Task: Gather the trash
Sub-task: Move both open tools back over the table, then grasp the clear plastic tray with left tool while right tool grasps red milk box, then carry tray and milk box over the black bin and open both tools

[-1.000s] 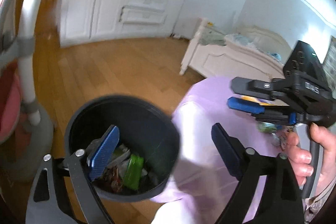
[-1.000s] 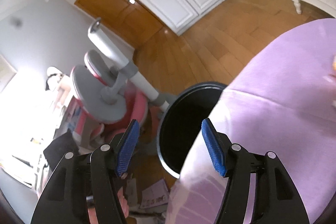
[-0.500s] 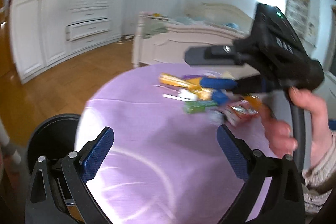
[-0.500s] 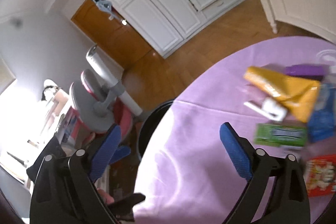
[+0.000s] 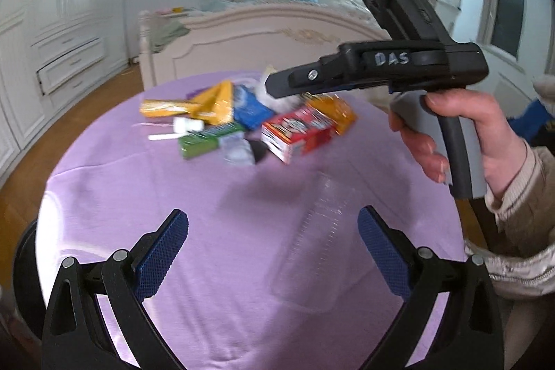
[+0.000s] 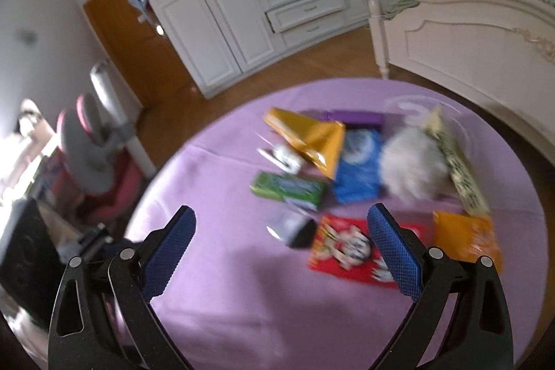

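Trash pile (image 6: 350, 175) sits toward far edge of purple tabletop (image 5: 222, 266), ahead of both your tools. Right tool (image 6: 289, 252) nearer, red box (image 6: 350, 248) just past its fingertips. Left tool (image 5: 274, 252) farther back; both spread wide, holding nothing

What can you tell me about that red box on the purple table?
The red box looks like printed cardboard, flat and rectangular, with a blurred black-and-white cartoon picture on top and white panels at its end. It lies flat among the litter on the purple tablecloth, beside an orange packet. No gripper touches it.
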`<state>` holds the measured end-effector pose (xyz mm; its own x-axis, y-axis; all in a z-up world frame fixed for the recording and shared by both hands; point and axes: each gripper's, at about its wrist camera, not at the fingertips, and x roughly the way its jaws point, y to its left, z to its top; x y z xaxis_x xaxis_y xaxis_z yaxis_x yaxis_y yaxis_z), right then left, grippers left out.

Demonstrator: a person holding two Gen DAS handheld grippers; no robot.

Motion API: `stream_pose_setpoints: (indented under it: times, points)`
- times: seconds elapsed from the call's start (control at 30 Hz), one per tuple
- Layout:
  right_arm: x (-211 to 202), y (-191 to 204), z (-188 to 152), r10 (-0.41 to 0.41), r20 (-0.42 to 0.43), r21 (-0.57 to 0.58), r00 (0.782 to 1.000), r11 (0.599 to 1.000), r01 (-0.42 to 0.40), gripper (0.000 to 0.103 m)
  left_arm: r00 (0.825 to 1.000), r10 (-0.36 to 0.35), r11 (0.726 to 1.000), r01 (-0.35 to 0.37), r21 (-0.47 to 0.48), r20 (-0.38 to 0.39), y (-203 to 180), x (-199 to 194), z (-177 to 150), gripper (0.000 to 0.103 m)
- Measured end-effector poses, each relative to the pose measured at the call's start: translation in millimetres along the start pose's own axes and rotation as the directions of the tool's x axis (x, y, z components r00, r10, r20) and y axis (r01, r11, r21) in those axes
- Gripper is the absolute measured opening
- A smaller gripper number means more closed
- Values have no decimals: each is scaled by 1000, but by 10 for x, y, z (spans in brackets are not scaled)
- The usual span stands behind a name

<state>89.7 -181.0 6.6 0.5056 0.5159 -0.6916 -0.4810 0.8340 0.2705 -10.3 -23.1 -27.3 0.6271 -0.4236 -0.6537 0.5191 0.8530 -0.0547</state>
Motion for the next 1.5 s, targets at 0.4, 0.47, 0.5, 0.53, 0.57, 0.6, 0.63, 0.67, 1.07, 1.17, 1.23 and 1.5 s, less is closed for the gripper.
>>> stream_pose_setpoints:
  times: [0.4,0.47,0.5,0.53,0.57,0.6,0.63,0.67,1.07,1.17,1.23,1.5]
  points:
    - [342,-336,-235,-183,-102,-65,978,982,177,98,993,-17,1000,17,-1,-116,-53,420,4,97]
    - [392,-328,-236,-180,-114,-69,977,983,173,98,992,-22,1000,20,-12,-126,-40,429,-7,93]
    - [418,-324,-242,-179,-123,-74,976,983,171,98,991,-33,999,31,-18,-129,-32,448,1,88]
    - [452,-312,-249,-179,-132,-78,975,982,170,98,991,-39,999,37,-24,-129,-28,464,10,85]
    - [469,-292,-250,-181,-137,-81,974,982,171,98,991,-35,999,32,-27,-132,-27,485,17,83]
    - [502,-280,-254,-190,-141,-84,972,980,180,98,990,-30,999,26,-27,-137,-19,501,18,80]
    - [512,-259,-254,-199,-143,-87,970,978,188,98,989,-24,999,20,-26,-146,-31,511,6,76]
    - [537,-246,-258,-207,-145,-90,968,977,195,98,988,-21,999,17,-27,-153,-28,523,2,75]
    - [490,-321,-264,-171,-100,-13,980,985,170,93,992,-6,993,-9,-115,-130,114,552,-23,54]
    - [380,-298,-214,-142,-65,8,988,990,143,93,993,8,993,-22,-120,-115,123,530,-17,54]
    - [298,-254,-175,-120,-41,14,992,993,121,93,995,18,992,-31,-125,-101,134,513,-5,54]
    - [146,-28,-3,-29,21,44,999,999,28,93,988,156,964,-152,-219,-1,404,265,75,54]
